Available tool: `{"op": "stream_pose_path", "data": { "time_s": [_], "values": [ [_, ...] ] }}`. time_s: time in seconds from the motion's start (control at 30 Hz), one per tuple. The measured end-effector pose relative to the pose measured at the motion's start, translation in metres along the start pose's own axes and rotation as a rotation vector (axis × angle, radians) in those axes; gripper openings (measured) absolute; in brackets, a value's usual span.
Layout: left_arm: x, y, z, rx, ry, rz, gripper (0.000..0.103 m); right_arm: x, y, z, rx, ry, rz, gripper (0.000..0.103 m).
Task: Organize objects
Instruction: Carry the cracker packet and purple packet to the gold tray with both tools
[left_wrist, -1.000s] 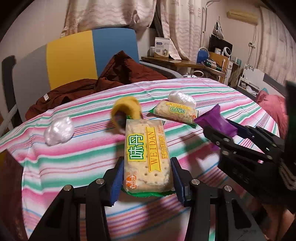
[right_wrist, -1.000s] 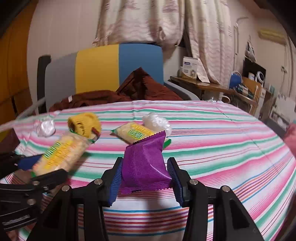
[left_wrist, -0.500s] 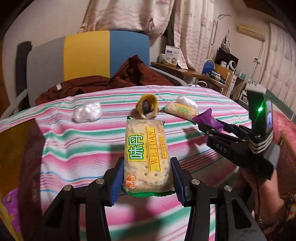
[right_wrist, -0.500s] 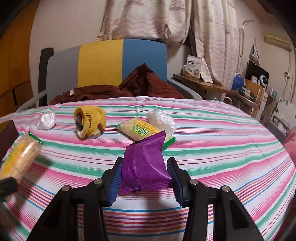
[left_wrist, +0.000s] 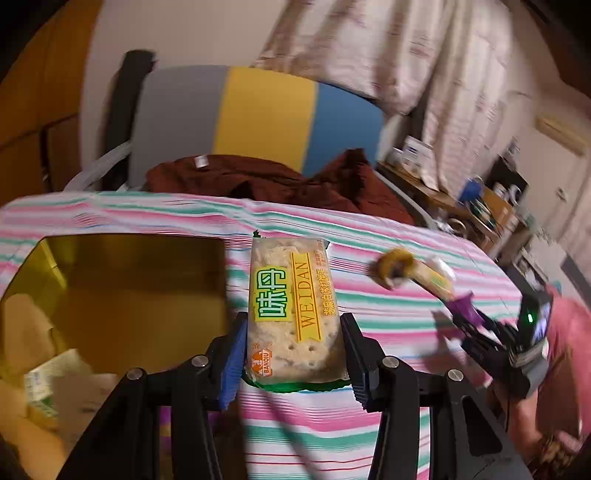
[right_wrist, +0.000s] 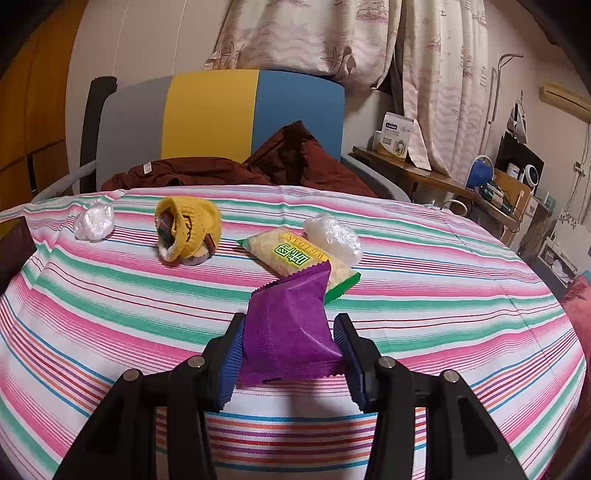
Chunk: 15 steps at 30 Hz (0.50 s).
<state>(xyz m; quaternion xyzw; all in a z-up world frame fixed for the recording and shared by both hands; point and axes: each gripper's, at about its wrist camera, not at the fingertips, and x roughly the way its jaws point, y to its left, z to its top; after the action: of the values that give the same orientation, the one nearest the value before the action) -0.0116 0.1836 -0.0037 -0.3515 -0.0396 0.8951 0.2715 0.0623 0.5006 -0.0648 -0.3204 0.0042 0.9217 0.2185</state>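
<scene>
Since the earlier frames your left claw (left_wrist: 291, 358) has swung to the left, off the middle of the bench (right_wrist: 443, 306); an open cardboard box (left_wrist: 122, 295) has come into its view at the bench's left edge. The right claw (right_wrist: 288, 354) has held its station over the bench.

Left side: your left claw is closed on the lower end of the cracker packet (left_wrist: 291, 310), pads pressing both long edges, label facing the camera, most of the packet standing forward of the fingers. I judge you hold it this way so that it can drop lengthwise into the box. The box lies just left of the packet, below it; paper and a small carton rest inside. The view is blurred, so whether the packet clears the box wall cannot be told.

Right side: your right claw is closed on the purple packet (right_wrist: 291, 325), gripped across its width near the crimped lower seam, the upper corner free and tilted right. It hangs above the striped cloth, apart from everything on it.

Left on the bench, from left to right: a crumpled clear wrap (right_wrist: 94, 221), a yellow knitted item (right_wrist: 188, 229), a second cracker packet (right_wrist: 295, 258) and another clear wrap (right_wrist: 332, 236) touching it. In my judgement these await collection.
</scene>
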Motion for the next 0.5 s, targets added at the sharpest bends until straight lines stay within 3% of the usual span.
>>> {"op": "stream_pose_path", "data": {
  "time_s": [0.33,0.5],
  "values": [
    [-0.016,0.098,0.033,-0.165,0.018,0.128,0.049,0.001,0.008,-0.001,-0.041,0.002,-0.019,0.048],
    [-0.006,0.142,0.036,-0.206,0.089,0.186,0.049,0.001,0.013,-0.001,-0.065,0.004,-0.029,0.048]
  ]
}}
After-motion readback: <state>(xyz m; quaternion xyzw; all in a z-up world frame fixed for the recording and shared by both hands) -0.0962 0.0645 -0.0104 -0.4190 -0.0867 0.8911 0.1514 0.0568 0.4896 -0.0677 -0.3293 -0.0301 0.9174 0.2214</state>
